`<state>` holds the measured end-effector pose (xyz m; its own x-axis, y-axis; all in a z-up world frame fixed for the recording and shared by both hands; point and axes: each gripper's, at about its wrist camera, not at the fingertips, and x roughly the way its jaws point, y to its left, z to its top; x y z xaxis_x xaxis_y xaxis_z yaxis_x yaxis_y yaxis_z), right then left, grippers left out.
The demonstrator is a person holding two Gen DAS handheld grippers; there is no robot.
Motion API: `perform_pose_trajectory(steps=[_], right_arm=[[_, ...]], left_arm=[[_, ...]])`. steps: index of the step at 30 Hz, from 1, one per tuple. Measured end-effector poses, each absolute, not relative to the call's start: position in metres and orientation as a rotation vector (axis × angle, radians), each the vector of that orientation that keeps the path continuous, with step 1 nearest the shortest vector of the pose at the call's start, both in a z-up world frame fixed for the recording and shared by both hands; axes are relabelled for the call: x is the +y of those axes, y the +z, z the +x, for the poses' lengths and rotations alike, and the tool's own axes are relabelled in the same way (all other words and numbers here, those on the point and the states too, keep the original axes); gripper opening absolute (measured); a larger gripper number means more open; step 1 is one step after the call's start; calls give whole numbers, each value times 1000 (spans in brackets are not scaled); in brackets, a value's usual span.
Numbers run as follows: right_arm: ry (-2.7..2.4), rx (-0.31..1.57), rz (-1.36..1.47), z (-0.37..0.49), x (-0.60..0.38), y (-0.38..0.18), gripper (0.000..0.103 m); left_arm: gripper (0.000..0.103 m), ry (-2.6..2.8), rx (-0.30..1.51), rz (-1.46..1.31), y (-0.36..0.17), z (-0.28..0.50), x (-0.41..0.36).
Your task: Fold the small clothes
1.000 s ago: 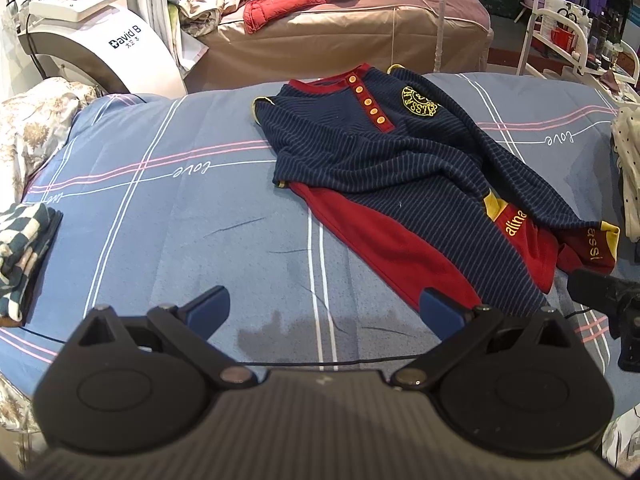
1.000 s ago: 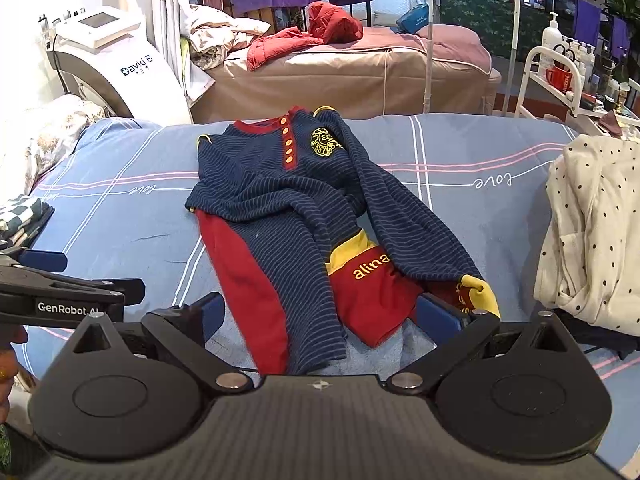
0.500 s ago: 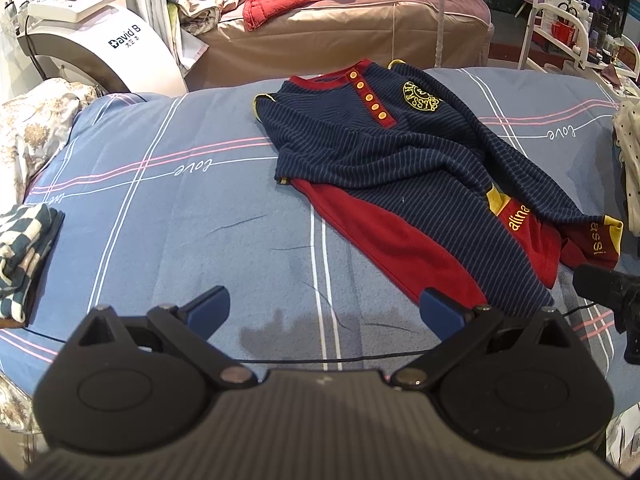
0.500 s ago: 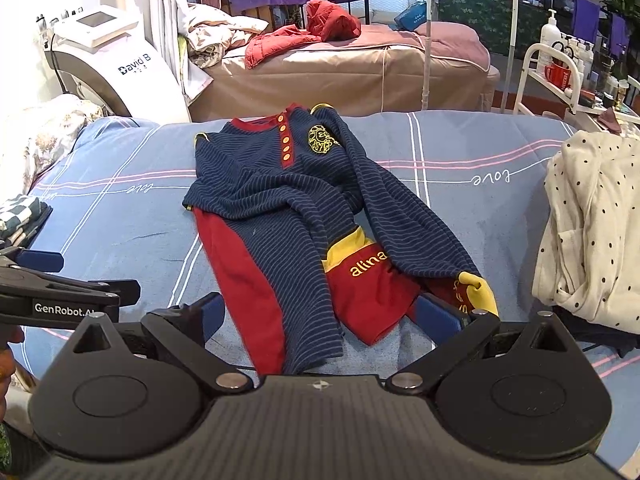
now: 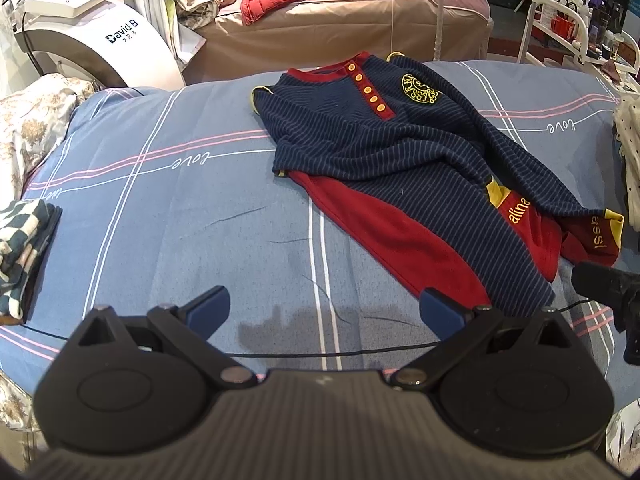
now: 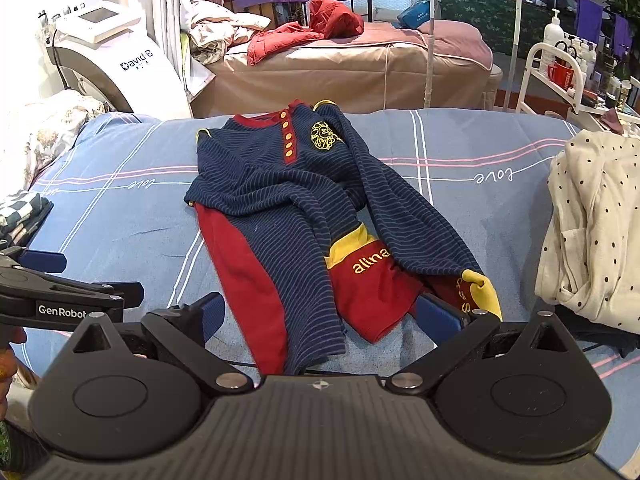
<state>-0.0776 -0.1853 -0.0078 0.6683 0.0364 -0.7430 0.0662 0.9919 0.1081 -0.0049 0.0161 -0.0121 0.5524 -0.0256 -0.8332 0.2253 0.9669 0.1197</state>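
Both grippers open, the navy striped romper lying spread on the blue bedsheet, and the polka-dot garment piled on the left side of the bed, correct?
Not quite. The polka-dot garment is piled on the right side, as the right wrist view shows. The rest stands: left gripper and right gripper are open, and the navy striped romper lies spread on the blue bedsheet.

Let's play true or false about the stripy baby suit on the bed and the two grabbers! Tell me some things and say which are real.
1. The stripy suit lies on a blue bedsheet. True.
2. The left gripper is squeezing the suit. False: it is open and holds nothing.
3. The suit has yellow buttons on a red strip. True.
4. The right gripper is shut. False: it is open.
5. A spotted cream cloth lies to the right of the suit. True.
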Motion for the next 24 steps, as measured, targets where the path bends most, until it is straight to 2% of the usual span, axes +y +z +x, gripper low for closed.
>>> perform_pose_trajectory(steps=[24], right_arm=[[-14,845,133,-79,-182,-11,103]], left_arm=[[103,-147,990,221,-18,-5,16]])
